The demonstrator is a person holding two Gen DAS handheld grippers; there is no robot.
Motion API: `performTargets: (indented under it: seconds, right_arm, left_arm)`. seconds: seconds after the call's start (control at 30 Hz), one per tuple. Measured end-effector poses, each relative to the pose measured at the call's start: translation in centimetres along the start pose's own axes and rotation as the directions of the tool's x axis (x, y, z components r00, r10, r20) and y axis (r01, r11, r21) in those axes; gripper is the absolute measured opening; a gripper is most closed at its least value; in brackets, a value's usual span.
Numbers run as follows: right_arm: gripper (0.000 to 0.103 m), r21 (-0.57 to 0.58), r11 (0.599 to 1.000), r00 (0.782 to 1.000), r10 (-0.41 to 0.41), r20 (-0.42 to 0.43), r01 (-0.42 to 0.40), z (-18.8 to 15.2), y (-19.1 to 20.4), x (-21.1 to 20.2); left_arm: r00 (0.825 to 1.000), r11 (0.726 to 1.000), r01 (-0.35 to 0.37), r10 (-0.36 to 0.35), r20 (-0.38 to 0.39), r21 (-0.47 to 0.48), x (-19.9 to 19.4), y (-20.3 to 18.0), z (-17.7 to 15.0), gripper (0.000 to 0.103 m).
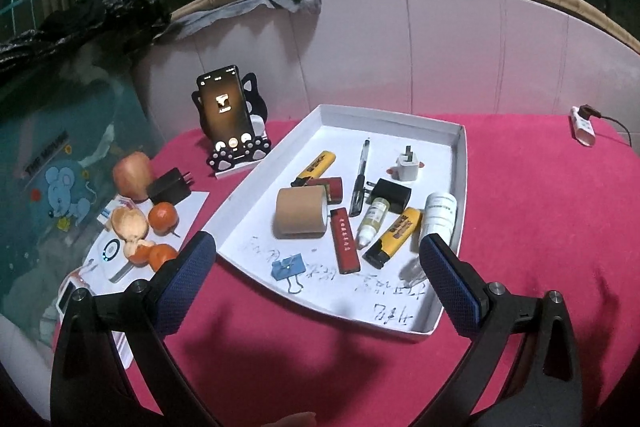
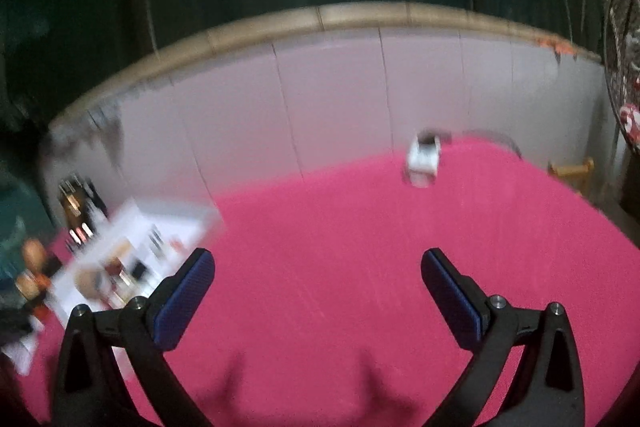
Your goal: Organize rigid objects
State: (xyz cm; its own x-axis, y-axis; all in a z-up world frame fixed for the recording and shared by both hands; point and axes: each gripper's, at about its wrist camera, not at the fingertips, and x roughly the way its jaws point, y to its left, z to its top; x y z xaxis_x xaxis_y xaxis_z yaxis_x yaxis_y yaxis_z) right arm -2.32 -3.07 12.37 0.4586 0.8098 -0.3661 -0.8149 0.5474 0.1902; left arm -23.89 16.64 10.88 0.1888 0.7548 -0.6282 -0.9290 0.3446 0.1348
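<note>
A white tray point(image 1: 440, 323) on the pink cloth holds a tape roll point(image 1: 300, 213), two yellow lighters point(image 1: 396, 237), a red lighter point(image 1: 345, 247), a pen point(image 1: 360, 179), a black charger point(image 1: 390, 195), a white charger point(image 1: 408, 167), a white bottle point(image 1: 438, 213), a dropper bottle point(image 1: 372, 223) and a blue binder clip point(image 1: 289, 269). My left gripper point(image 1: 316, 259) is open and empty over the tray's near edge. My right gripper point(image 2: 318, 275) is open and empty above bare cloth; the tray point(image 2: 80, 291) shows blurred at far left.
Left of the tray are a phone on a cat stand point(image 1: 226, 111), a black adapter point(image 1: 170, 185), an apple point(image 1: 132, 175) and oranges point(image 1: 162, 217). A white power strip point(image 1: 582, 125) lies at the far right, also in the right wrist view point(image 2: 424, 157). A tiled wall backs the table.
</note>
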Motion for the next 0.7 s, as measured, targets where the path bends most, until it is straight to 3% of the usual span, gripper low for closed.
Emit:
performTargets:
  seconds: [0.13,0.2,0.4,0.7]
  right_arm:
    - [0.103,0.068,0.992,0.995,0.101,0.025,-0.102,0.6,-0.1,-0.6]
    - [0.103,0.055,0.993,0.995,0.100,0.017,-0.101,0.4,0.2,-0.7]
    - [0.103,-0.003,0.995,0.975,0.098,0.200,-0.099,0.2,0.9,-4.3]
    - [0.103,-0.069,0.992,0.974,0.120,0.192,-0.109,0.0,2.6,-4.2]
  left_arm:
    - [1.000,1.000,-0.006,0.006,-0.010,-0.014,0.2,0.3,0.1,0.103]
    - [0.999,1.000,-0.025,0.025,-0.019,-0.011,0.4,0.3,0.1,0.103]
    - [0.999,0.999,-0.027,0.026,-0.035,-0.042,0.8,1.0,-0.1,0.103]
    - [0.999,0.997,-0.009,0.006,-0.040,-0.072,0.8,1.5,-0.1,0.103]
